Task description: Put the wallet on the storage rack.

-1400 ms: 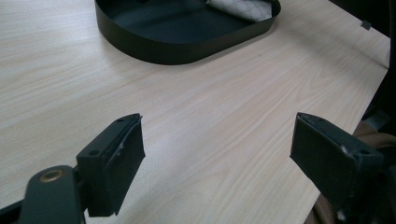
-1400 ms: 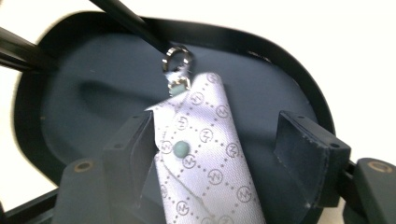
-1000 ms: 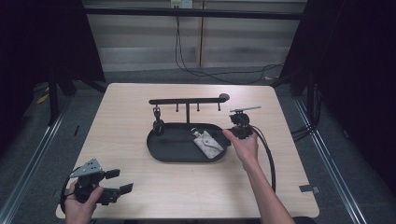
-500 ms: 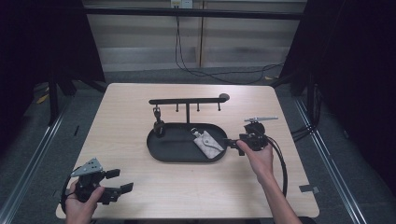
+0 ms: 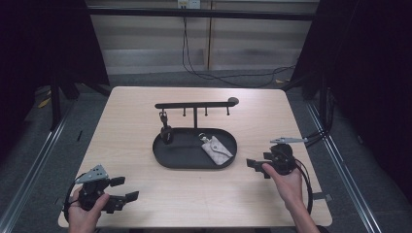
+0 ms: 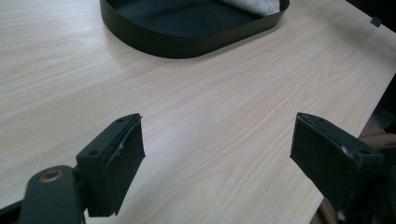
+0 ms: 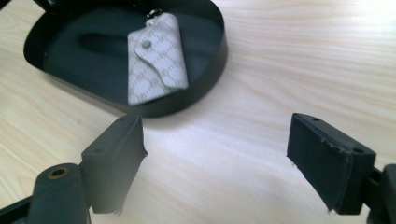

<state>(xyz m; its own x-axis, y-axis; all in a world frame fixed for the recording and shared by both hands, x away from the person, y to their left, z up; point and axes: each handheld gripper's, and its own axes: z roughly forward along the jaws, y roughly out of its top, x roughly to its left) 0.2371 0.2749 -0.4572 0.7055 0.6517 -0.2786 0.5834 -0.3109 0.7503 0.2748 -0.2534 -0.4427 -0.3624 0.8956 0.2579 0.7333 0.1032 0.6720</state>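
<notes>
A black oval tray (image 5: 165, 158) stands mid-table under a black hook rack (image 5: 194, 104). A pale patterned key pouch (image 5: 216, 148) lies in the tray's right half, and a dark looped item (image 5: 166, 133) hangs at the rack's left end. My right gripper (image 5: 256, 166) is just right of the tray and points at it; its jaws have just been opening and nothing is between them. In the right gripper view, the gripper (image 7: 217, 144) faces the pouch (image 7: 156, 58) and the tray rim (image 7: 205, 79). My left gripper (image 5: 125, 189) rests open near the front left corner.
In the left gripper view, the open gripper (image 6: 219, 149) looks over bare wood toward the tray wall (image 6: 187, 44). A cable (image 5: 306, 184) loops from the right gripper along the table's right side. Dark floor and metal rails surround the table.
My right hand has drawn back from the tray's right end, moving right and toward the person. The pouch stays in the tray. The left hand has kept still.
</notes>
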